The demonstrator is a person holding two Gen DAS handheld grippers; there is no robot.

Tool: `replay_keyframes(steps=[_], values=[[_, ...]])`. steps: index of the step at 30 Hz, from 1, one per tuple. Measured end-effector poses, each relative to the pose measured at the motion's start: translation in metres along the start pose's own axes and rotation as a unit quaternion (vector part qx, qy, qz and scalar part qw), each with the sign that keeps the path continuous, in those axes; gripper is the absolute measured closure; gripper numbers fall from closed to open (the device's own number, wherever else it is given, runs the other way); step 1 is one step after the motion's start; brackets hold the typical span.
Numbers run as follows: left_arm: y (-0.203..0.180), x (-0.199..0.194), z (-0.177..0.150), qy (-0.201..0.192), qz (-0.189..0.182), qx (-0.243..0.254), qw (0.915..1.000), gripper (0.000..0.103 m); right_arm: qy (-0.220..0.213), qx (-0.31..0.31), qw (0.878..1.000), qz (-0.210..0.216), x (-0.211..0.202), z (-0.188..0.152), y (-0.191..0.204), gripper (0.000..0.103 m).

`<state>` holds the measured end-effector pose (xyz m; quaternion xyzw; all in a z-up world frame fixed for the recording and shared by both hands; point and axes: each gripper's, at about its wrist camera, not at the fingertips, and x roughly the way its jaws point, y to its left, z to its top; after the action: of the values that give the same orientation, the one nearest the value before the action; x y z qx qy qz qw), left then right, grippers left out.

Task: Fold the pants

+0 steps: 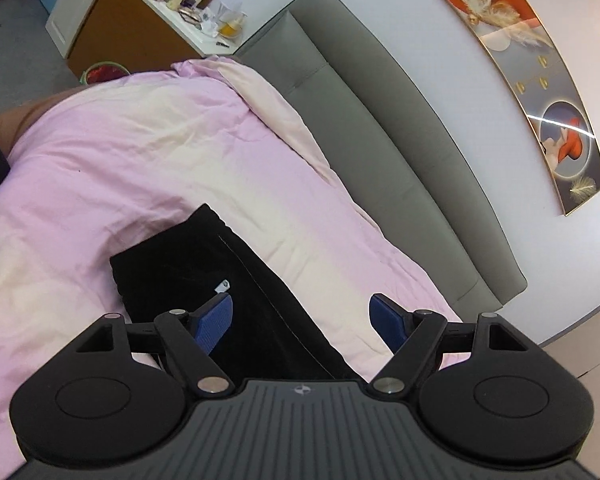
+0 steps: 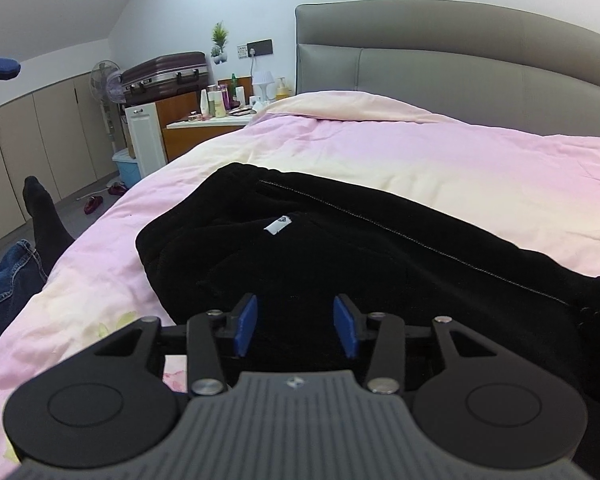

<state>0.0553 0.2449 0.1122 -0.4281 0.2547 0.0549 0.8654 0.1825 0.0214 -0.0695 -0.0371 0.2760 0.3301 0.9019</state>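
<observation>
Black pants [image 2: 380,264] lie on the pink duvet [image 2: 440,168], one leg laid over the other, with a small white label [image 2: 278,226] near the waist end. My right gripper [image 2: 296,320] hovers low over the near edge of the pants, its blue pads [image 2: 246,324] partly apart and nothing pinched between them. In the left wrist view the pants [image 1: 204,280] run from the waistband down under my left gripper [image 1: 302,316]. That gripper stands wide open, one pad over the cloth and one over the duvet [image 1: 140,168]. A blue fingertip [image 2: 0,68] of the left gripper shows at the far left.
A grey padded headboard [image 2: 440,48] stands at the bed's far end. A bedside cabinet [image 2: 204,120] crowded with bottles, a suitcase [image 2: 164,74] and a fan [image 2: 106,80] are on the left. A person's leg in jeans and a black sock [image 2: 40,216] is beside the bed. A framed picture [image 1: 532,80] hangs on the wall.
</observation>
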Motion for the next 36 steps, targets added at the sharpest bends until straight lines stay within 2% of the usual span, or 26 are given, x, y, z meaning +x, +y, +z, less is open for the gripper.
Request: replay_keyframes(steps=[3,7,8,11,14,15,18,20,25,26,27,30,33,35,36], values=[[0.006,0.02,-0.005,-0.013,0.016,0.03,0.9994,0.003,0.007,-0.018,1.0,-0.009,-0.002,-0.002,0.003,0.057],[0.057,0.09,-0.01,0.023,0.106,0.026,0.9937,0.005,0.022,-0.089,0.995,-0.023,0.008,-0.009,0.026,0.056],[0.074,0.105,-0.011,0.02,0.11,0.012,0.9936,0.007,0.026,-0.124,0.991,-0.032,0.015,-0.013,0.036,0.055],[0.133,0.14,-0.021,0.027,0.088,-0.07,0.9933,0.007,0.04,-0.232,0.97,-0.066,0.034,-0.031,0.06,0.052],[0.177,0.168,-0.032,0.061,0.087,-0.142,0.9841,0.008,0.043,-0.312,0.946,-0.078,0.051,-0.051,0.077,0.052],[0.189,0.172,-0.037,0.056,0.073,-0.165,0.9821,0.008,0.042,-0.326,0.941,-0.078,0.055,-0.055,0.08,0.052],[0.203,0.18,-0.04,0.034,0.029,-0.182,0.9824,0.008,0.038,-0.367,0.925,-0.09,0.067,-0.067,0.087,0.051],[0.203,0.189,-0.039,0.033,0.02,-0.176,0.9836,0.005,0.035,-0.378,0.92,-0.094,0.072,-0.068,0.089,0.051],[0.202,0.202,-0.038,0.026,0.003,-0.17,0.9852,0.004,0.022,-0.355,0.932,-0.066,0.064,-0.06,0.09,0.051],[0.205,0.2,-0.041,0.01,-0.001,-0.174,0.9848,0.017,0.02,-0.349,0.935,-0.061,0.061,-0.059,0.089,0.049],[0.207,0.196,-0.045,-0.003,0.015,-0.185,0.9827,0.049,0.018,-0.342,0.938,-0.058,0.057,-0.06,0.089,0.047],[0.204,0.186,-0.057,-0.029,0.016,-0.194,0.9804,0.057,0.015,-0.325,0.944,-0.059,0.045,-0.062,0.084,0.047],[0.175,0.171,-0.057,-0.058,0.025,-0.123,0.9904,0.061,0.013,-0.301,0.951,-0.07,0.028,-0.061,0.075,0.047],[0.139,0.16,-0.058,-0.074,0.032,-0.034,0.9962,0.061,0.012,-0.275,0.958,-0.079,0.016,-0.056,0.064,0.047],[0.119,0.156,-0.059,-0.078,0.038,0.022,0.996,0.061,0.014,-0.254,0.964,-0.082,0.008,-0.052,0.057,0.047]])
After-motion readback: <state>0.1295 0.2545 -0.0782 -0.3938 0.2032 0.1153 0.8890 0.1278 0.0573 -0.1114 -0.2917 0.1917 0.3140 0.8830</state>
